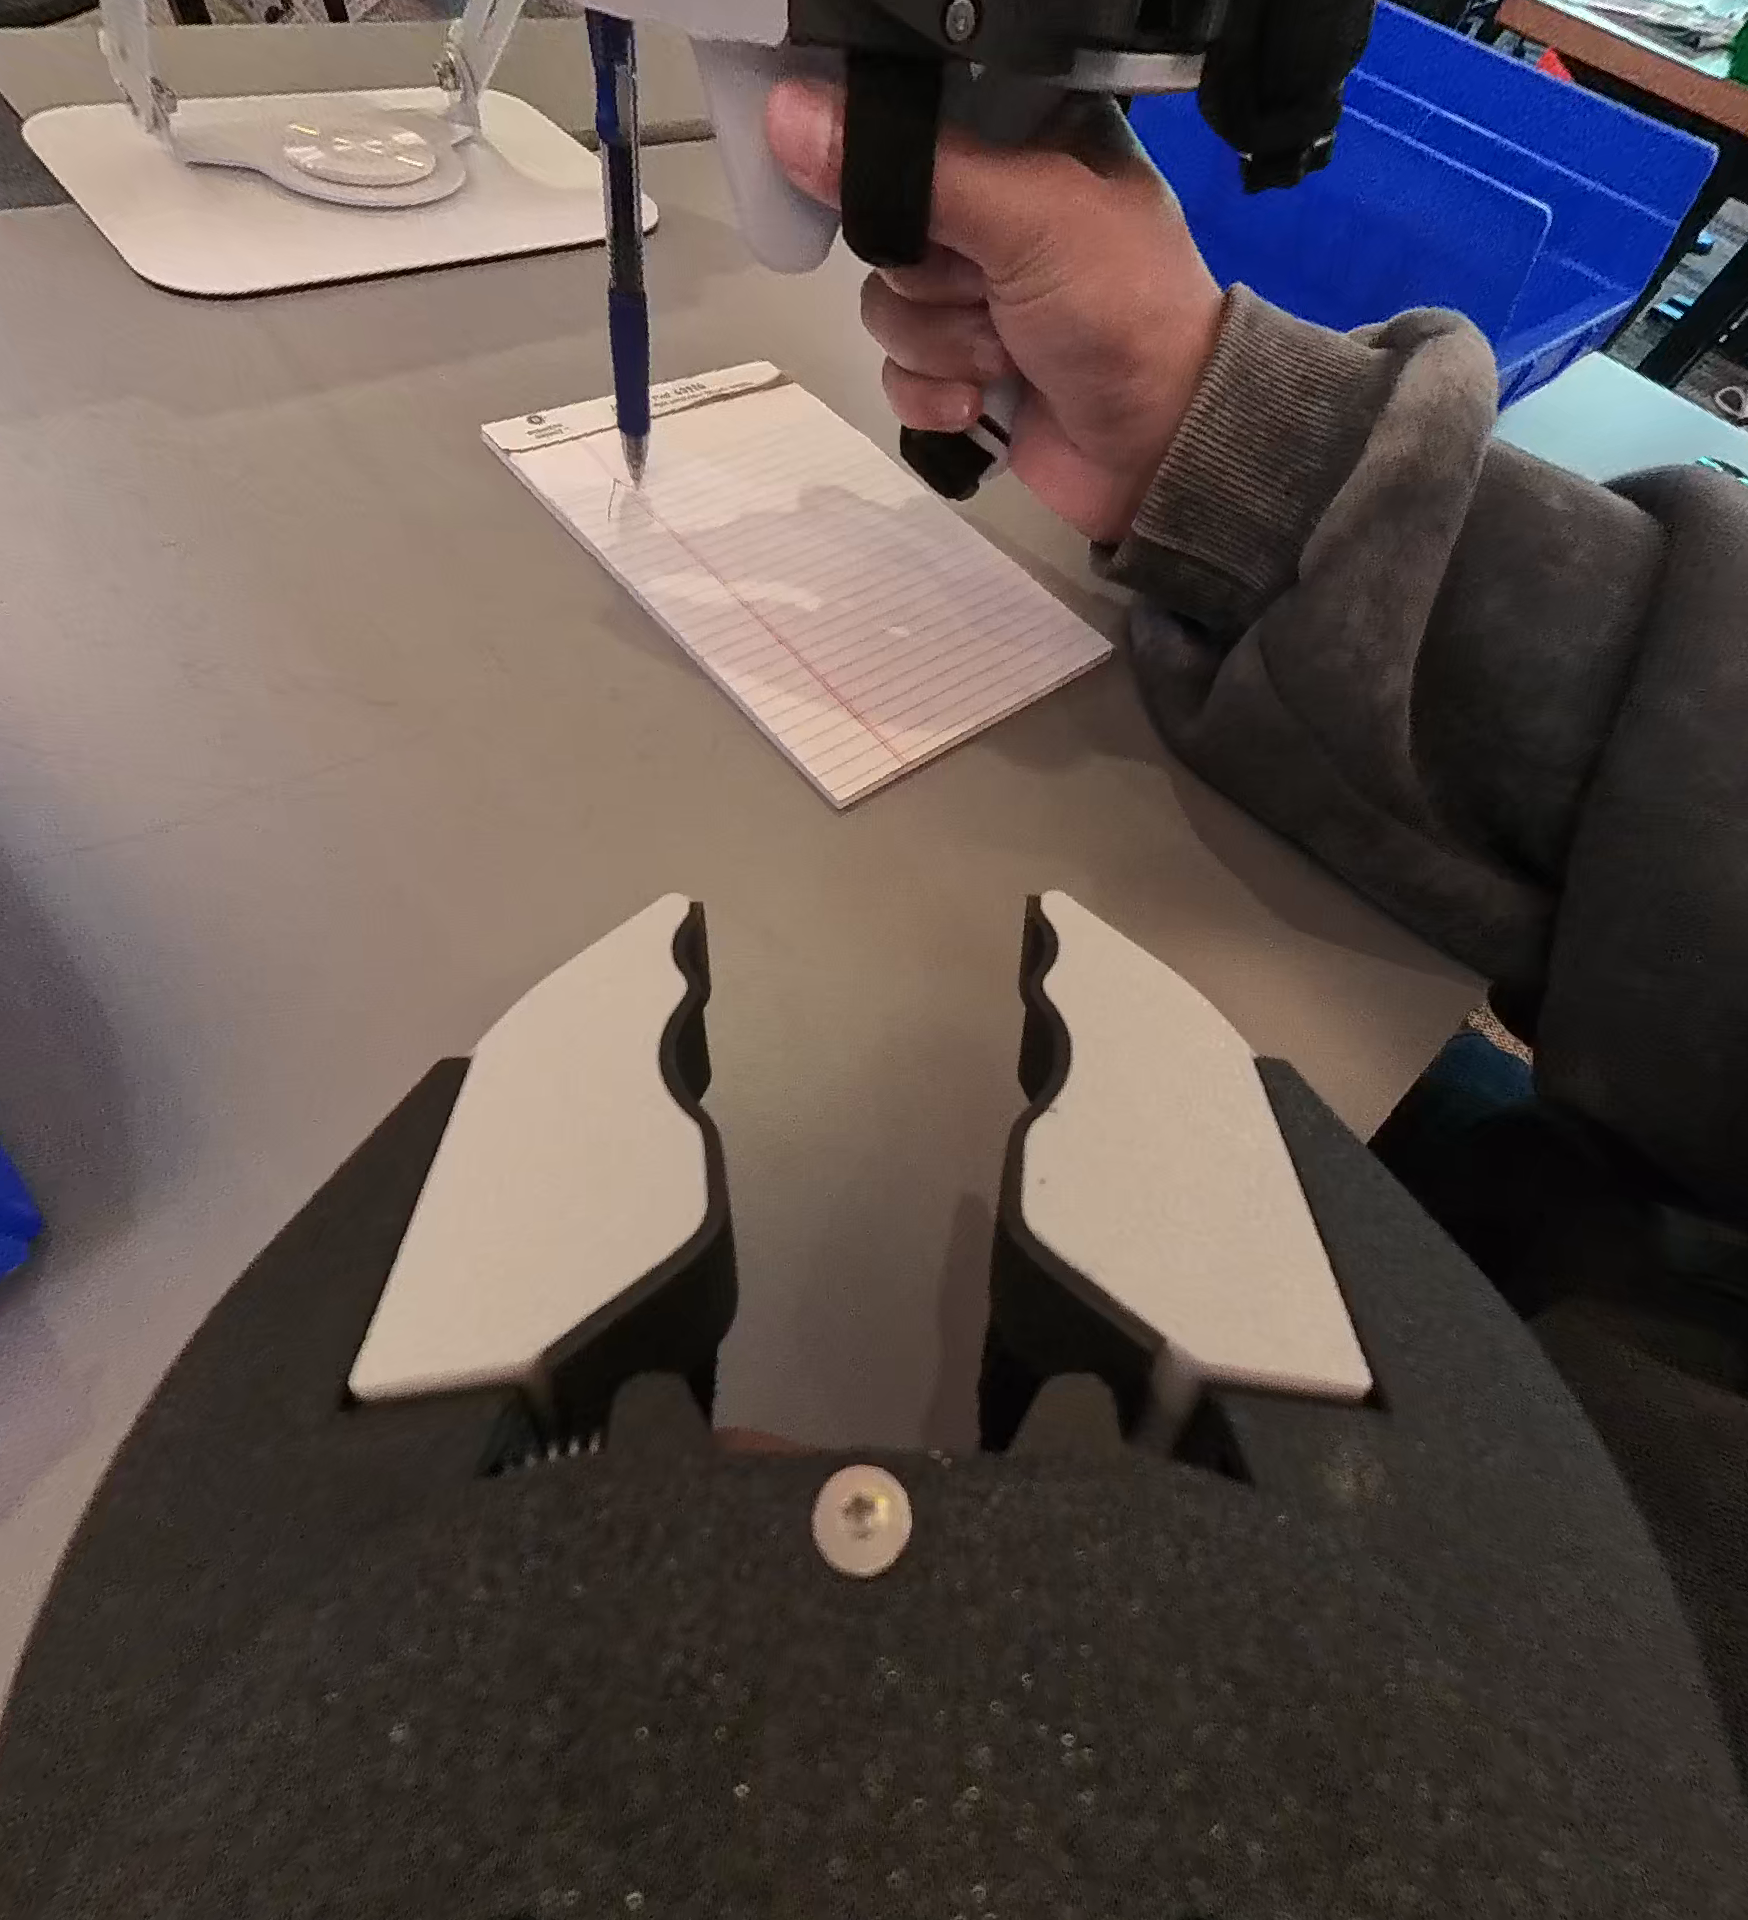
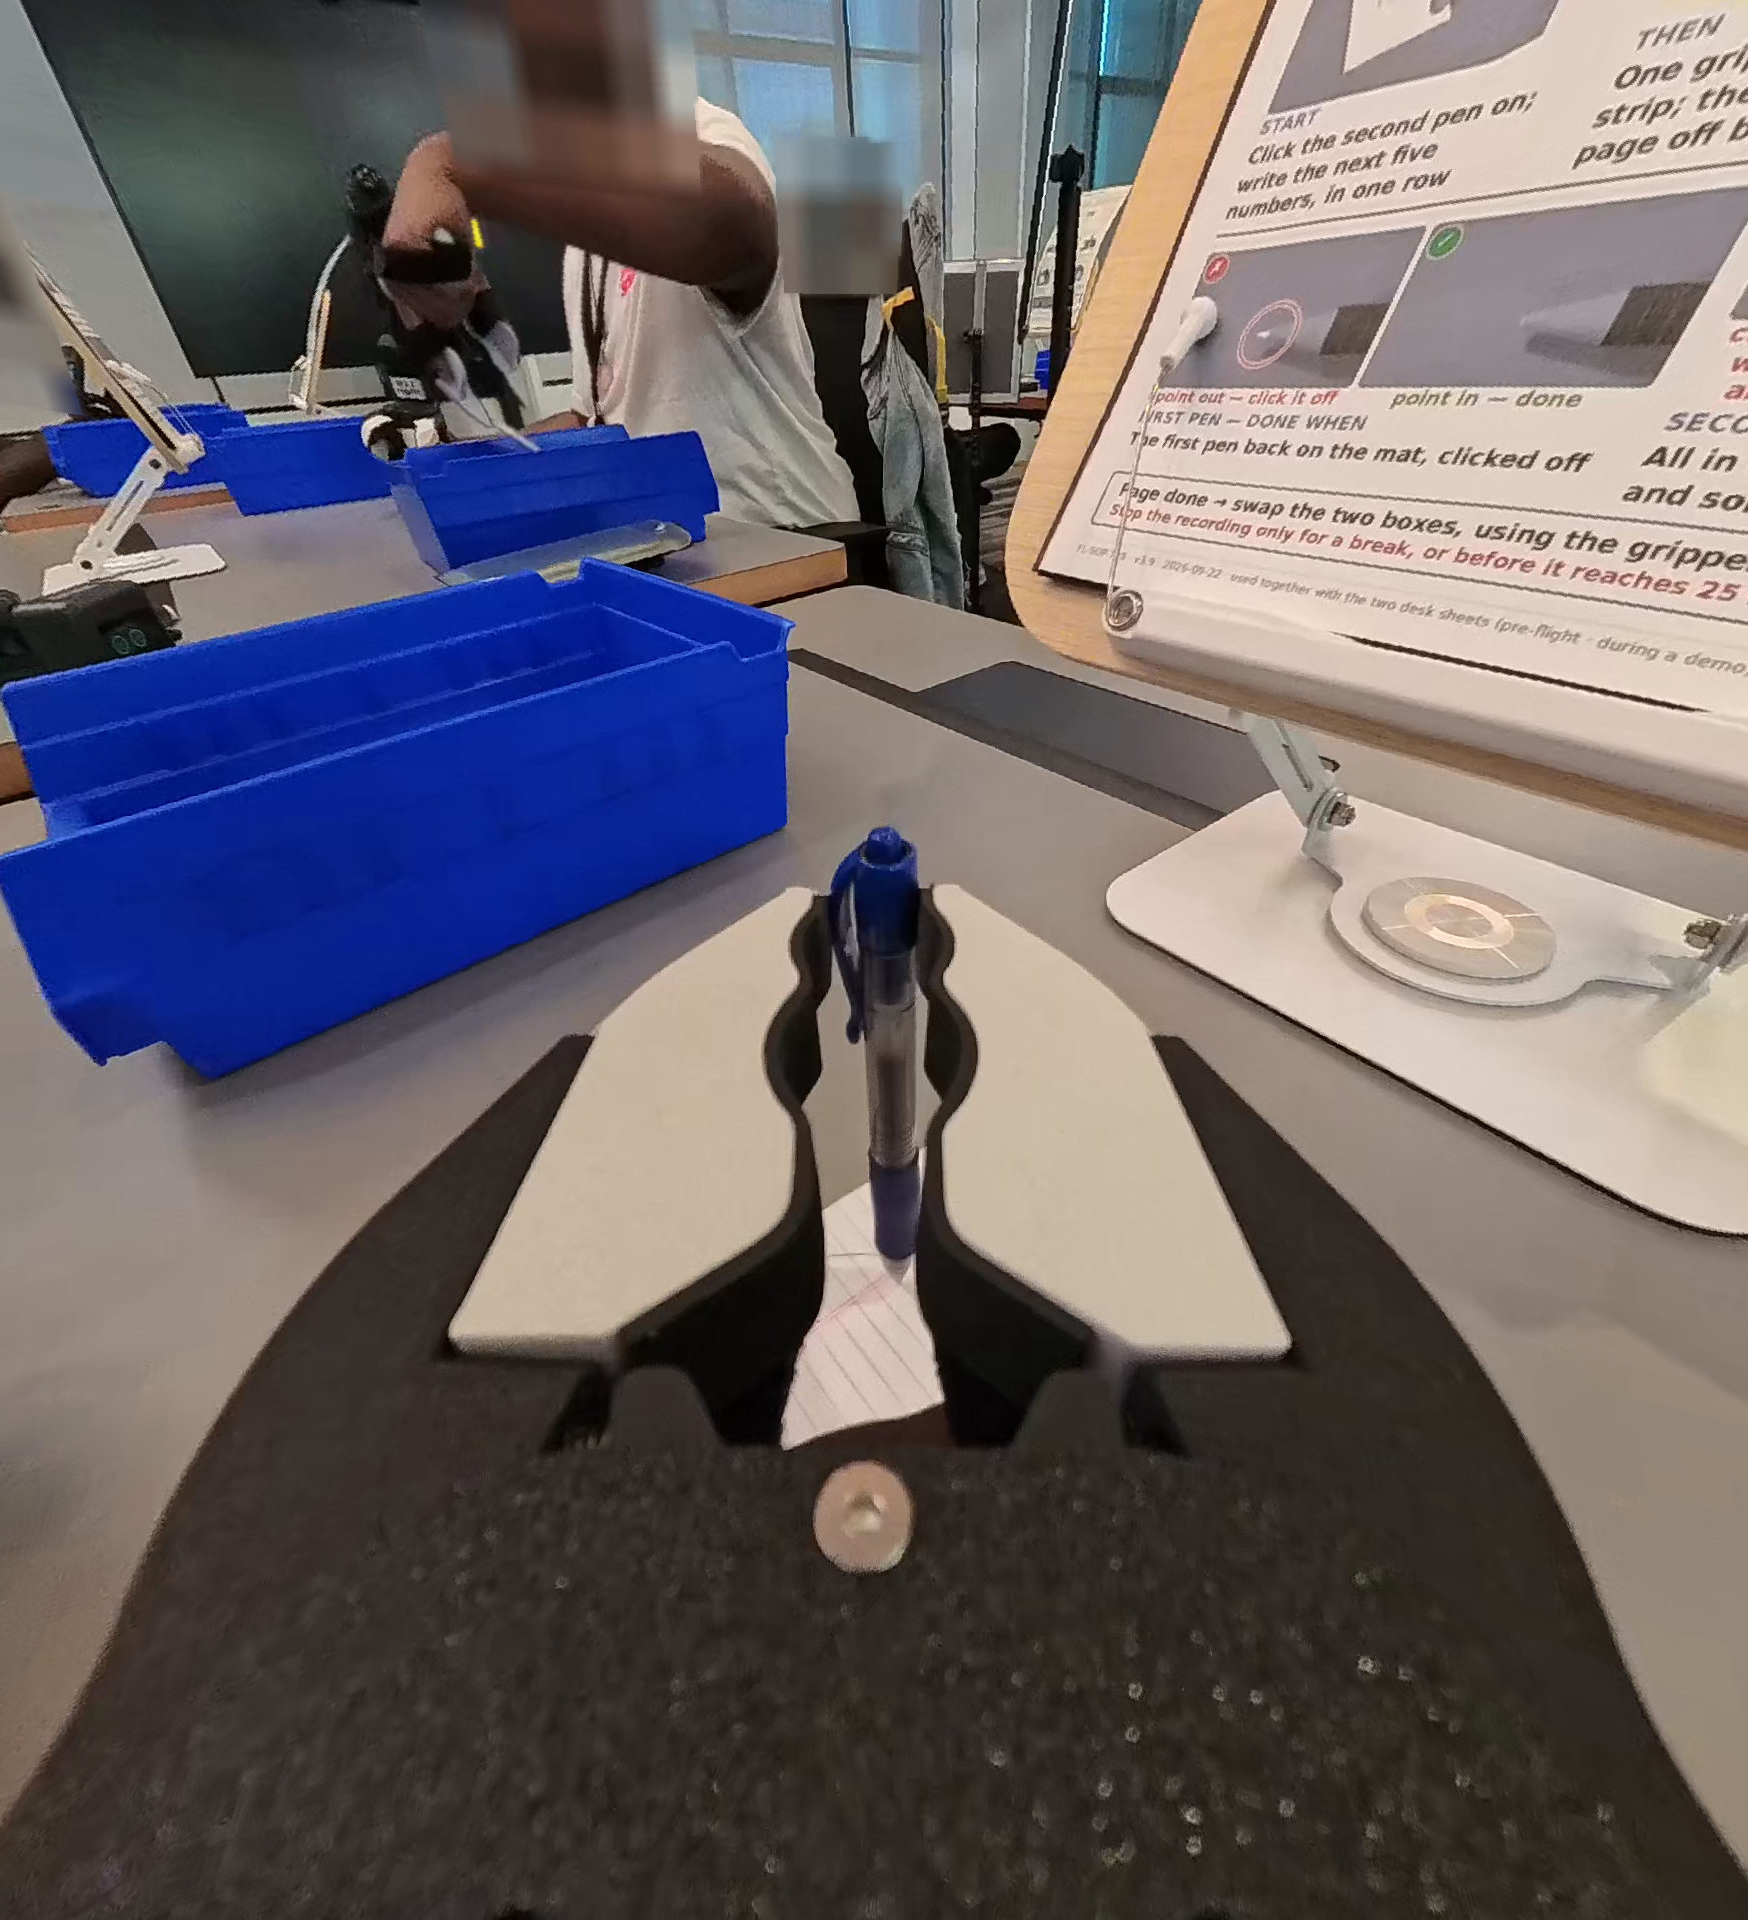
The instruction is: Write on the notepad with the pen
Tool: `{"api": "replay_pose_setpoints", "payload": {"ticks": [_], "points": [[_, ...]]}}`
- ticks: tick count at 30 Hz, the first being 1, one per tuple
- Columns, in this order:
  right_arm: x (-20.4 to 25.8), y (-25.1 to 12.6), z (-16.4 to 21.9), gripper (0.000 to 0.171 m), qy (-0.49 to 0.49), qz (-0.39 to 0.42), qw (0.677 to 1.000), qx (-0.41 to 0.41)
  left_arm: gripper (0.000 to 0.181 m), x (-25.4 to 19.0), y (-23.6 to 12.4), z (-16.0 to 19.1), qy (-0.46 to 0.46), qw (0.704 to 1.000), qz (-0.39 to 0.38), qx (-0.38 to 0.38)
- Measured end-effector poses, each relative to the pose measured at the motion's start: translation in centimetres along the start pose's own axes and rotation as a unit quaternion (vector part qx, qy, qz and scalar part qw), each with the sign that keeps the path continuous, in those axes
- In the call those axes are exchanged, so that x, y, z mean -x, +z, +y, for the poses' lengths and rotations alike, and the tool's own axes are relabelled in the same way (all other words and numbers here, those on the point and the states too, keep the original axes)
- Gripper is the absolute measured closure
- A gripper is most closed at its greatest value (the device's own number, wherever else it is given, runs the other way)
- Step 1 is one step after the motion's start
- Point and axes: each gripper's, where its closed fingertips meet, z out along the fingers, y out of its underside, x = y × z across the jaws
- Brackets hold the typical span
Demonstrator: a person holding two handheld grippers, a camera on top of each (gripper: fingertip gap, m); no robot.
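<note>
Fingers of the right gripper point(image 2: 875, 1049) are clamped on a blue pen point(image 1: 625, 312), which stands nearly upright with its clicker end above the fingertips and its tip down on the notepad point(image 1: 797, 582). From the left wrist view, that tip touches the lined white page close to its bound top edge, just beside the red margin line, where a short thin stroke of ink is visible. The notepad lies flat on the grey surface point(image 1: 278, 675), turned at a slant, and a hand point(image 1: 1036, 343) in a grey sleeve grips the handle of the right gripper above it. Nearer the camera, the left gripper point(image 1: 865, 935) hovers over bare surface with its fingers spread apart and nothing between them, well apart from the notepad. A white stand base point(image 1: 330, 208) sits beyond the notepad; in the right wrist view it carries a tilted board with a printed instruction sheet point(image 2: 1524, 343). To the left in that view rests a blue plastic bin point(image 2: 392, 821), with more blue bins and people at other tables behind it.
</note>
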Motion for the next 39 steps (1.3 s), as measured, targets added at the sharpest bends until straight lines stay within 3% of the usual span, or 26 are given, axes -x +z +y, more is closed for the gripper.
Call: {"api": "replay_pose_setpoints", "payload": {"ticks": [39], "points": [[0.5, -3.9, 0.8, 0.156, 0.007, 0.009, 1.0, 0.013, 0.125, -1.5, 0.5, 0.4, 0.022, 1.0, 0.0, 0.014]]}}
